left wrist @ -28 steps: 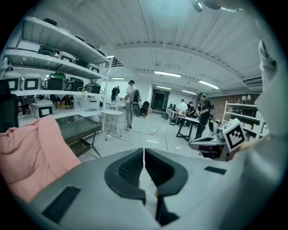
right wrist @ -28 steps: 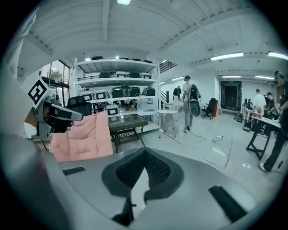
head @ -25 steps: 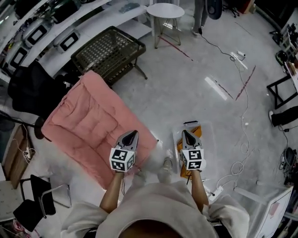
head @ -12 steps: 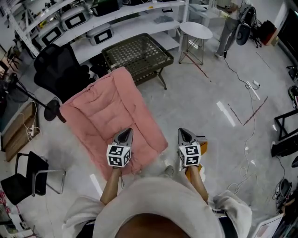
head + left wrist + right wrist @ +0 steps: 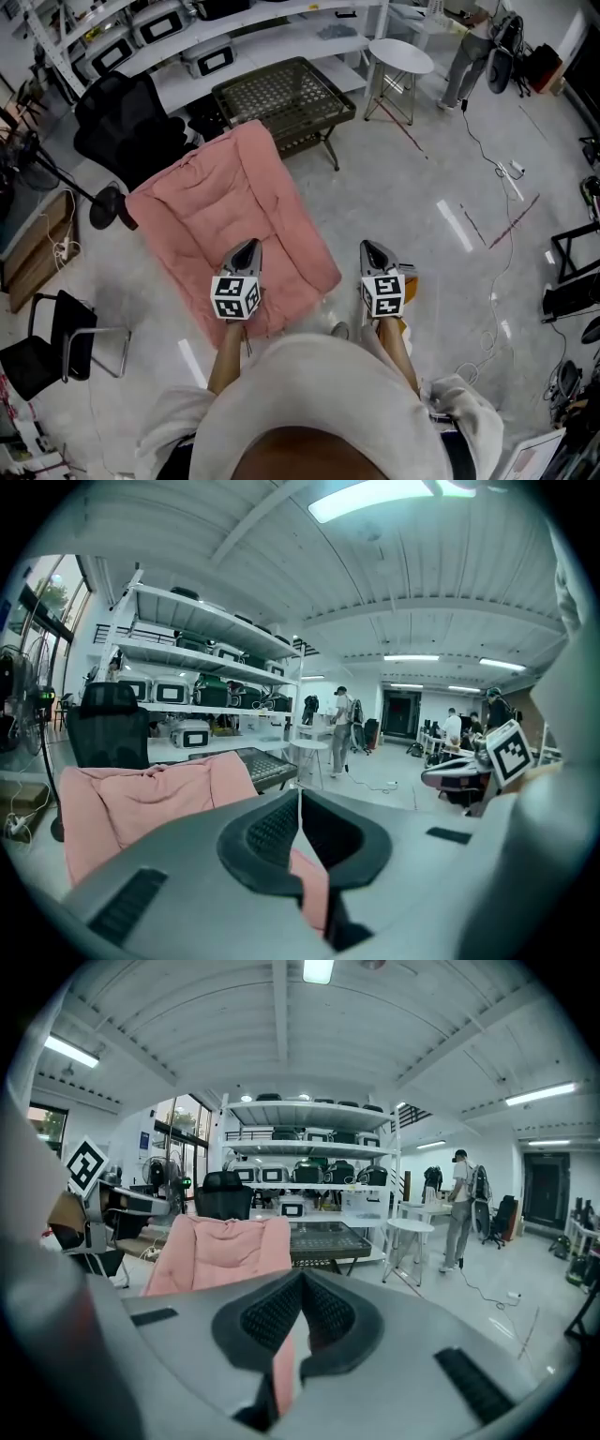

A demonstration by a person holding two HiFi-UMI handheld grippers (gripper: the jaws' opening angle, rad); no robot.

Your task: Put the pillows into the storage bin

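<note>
A large pink quilted pillow (image 5: 230, 220) lies on the floor, its far edge up against a black wicker table (image 5: 284, 98). My left gripper (image 5: 246, 247) hangs over the pillow's near right part, jaws shut with nothing held. To its right, my right gripper (image 5: 368, 248) is over bare floor, also shut and empty. An orange-lined bin (image 5: 407, 284) peeks out just behind the right gripper, mostly hidden. The left gripper view shows the pillow (image 5: 131, 794) ahead and left of its closed gripper (image 5: 299, 794). In the right gripper view the pillow (image 5: 220, 1251) stands beyond the closed gripper (image 5: 302, 1283).
A black office chair (image 5: 127, 122) stands left of the pillow, white shelving with cases (image 5: 206, 47) behind it. A round white side table (image 5: 401, 58) is at the back right, with a person (image 5: 459, 1208) beside it. Cables (image 5: 497, 272) trail over the floor on the right.
Both grippers have come up and moved forward. The bin, in plain sight beside the right gripper a second ago, is now mostly covered by it. The view has swung toward the shelves.
</note>
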